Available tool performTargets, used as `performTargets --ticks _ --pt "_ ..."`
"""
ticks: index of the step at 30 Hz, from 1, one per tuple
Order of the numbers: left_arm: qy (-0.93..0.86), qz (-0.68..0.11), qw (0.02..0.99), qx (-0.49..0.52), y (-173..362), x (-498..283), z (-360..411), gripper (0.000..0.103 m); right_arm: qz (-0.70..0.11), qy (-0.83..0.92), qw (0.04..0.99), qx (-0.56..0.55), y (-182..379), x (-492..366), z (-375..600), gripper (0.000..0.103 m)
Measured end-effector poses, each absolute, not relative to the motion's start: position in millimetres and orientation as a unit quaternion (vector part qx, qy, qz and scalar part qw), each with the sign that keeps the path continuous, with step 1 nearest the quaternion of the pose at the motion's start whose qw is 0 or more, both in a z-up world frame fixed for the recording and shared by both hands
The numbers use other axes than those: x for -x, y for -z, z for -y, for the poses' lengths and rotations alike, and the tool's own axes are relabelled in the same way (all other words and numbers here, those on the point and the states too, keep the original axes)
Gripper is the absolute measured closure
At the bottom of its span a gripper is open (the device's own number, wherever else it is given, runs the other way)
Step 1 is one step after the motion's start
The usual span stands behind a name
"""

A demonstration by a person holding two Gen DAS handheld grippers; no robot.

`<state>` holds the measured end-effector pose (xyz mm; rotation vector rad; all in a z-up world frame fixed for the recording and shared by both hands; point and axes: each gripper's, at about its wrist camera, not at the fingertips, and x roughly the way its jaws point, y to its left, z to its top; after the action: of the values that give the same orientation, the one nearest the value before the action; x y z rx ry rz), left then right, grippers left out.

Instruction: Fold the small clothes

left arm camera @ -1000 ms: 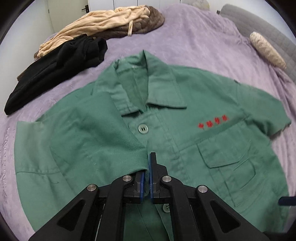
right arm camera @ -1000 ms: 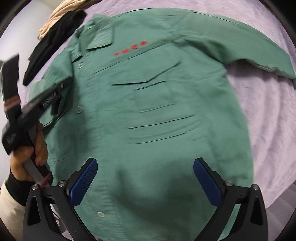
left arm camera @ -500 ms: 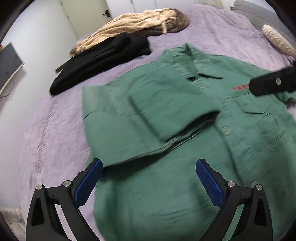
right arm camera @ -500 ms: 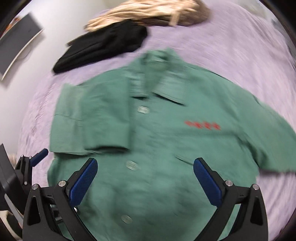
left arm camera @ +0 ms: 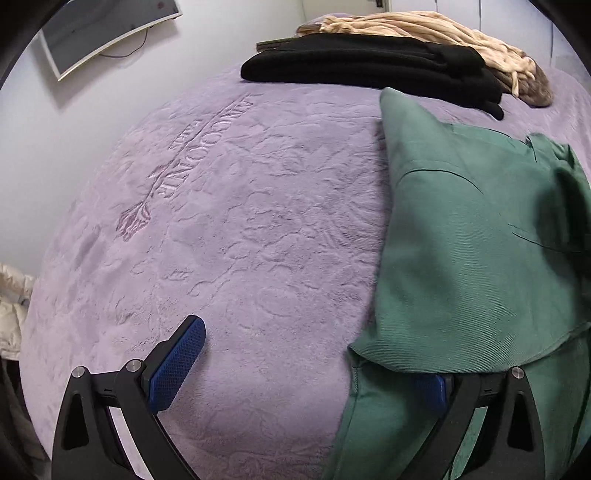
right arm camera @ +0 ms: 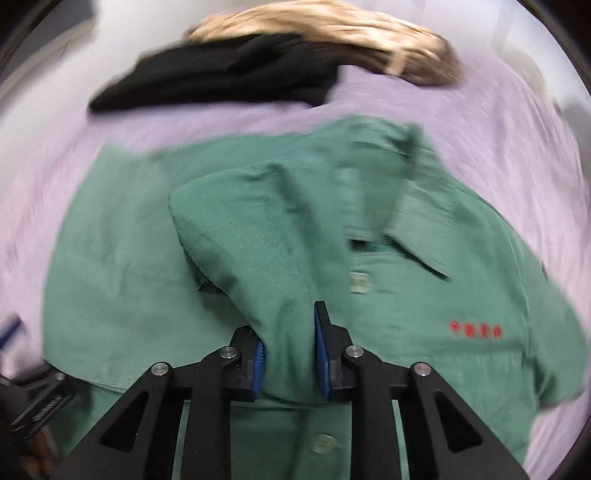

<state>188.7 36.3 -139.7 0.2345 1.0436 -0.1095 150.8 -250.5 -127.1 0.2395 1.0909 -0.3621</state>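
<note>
A small green shirt (right arm camera: 388,295) lies front-up on a purple bedspread (left arm camera: 240,221), its collar pointing toward a folded black garment (right arm camera: 221,81) and a beige one (right arm camera: 325,40) beyond it. My right gripper (right arm camera: 290,354) has just been closing, and its blue pads now pinch a raised fold of the shirt's folded-in sleeve, just beside the button placket. My left gripper (left arm camera: 303,369) is spread wide and holds nothing; one pad (left arm camera: 177,363) hangs over bare bedspread beside the shirt's edge, the other is half hidden under a flap of green cloth. The shirt looks light, soft and limp, a woven cloth that creases and sags where lifted, so I judge it best taken by seams, hems or doubled edges rather than a single layer. The right wrist view shows the collar, buttons, red chest lettering and the pinch itself, though blurred. The left wrist view shows none of that, but sharply shows the shirt's side edge and a wall-mounted screen (left arm camera: 107,33).
</note>
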Motion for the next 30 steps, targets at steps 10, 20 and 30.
performTargets --ticks 10,20,30 --pt "0.075 -0.527 0.844 -0.06 140 -204 -55 0.001 -0.417 0.2 0.731 -0.502 166 -22 411 0.024" --pt "0.109 -0.521 0.837 -0.127 94 -173 -81 0.002 -0.419 0.168 0.726 -0.518 168 -6 398 0.024" --pt "0.103 -0.495 0.844 -0.179 126 -213 -1 0.001 -0.471 0.177 0.752 -0.426 161 -28 396 0.094"
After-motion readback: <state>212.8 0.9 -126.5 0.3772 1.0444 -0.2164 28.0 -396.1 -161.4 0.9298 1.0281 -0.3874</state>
